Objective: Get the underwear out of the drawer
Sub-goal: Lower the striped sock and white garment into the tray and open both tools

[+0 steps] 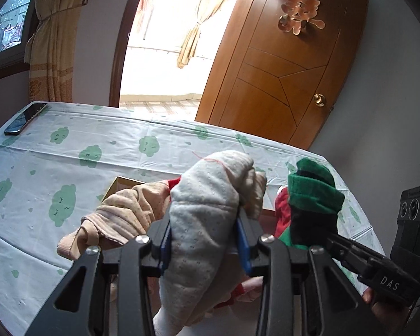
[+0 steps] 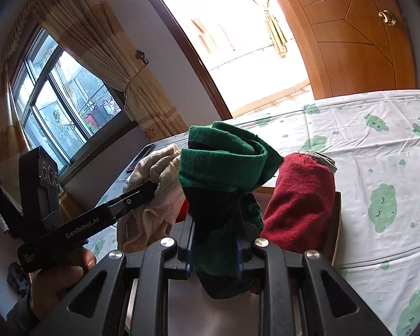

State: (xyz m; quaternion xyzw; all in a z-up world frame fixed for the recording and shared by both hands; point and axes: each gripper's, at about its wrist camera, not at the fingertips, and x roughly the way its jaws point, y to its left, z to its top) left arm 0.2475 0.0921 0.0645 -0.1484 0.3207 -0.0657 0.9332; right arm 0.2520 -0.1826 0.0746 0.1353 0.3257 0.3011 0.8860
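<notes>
In the left wrist view my left gripper [image 1: 207,240] is shut on a rolled pale grey dotted underwear [image 1: 207,196], held above the table. A beige garment [image 1: 120,212] bunches at its left side; whether it is caught in the grip I cannot tell. My right gripper [image 2: 215,249] is shut on a green and black underwear [image 2: 224,162], also lifted. Each gripper shows in the other's view: the right gripper [image 1: 322,236] with the green piece [image 1: 313,193], and the left gripper [image 2: 151,189] with pale cloth [image 2: 154,173]. Below, a dark red roll [image 2: 299,201] sits in the wooden drawer [image 2: 337,224].
The drawer stands on a table covered with a white cloth with green clouds [image 1: 70,168]. A black phone [image 1: 25,119] lies at the table's far left corner. Behind are a bright doorway [image 1: 159,56], a brown wooden door [image 1: 280,70] and a curtained window [image 2: 64,98].
</notes>
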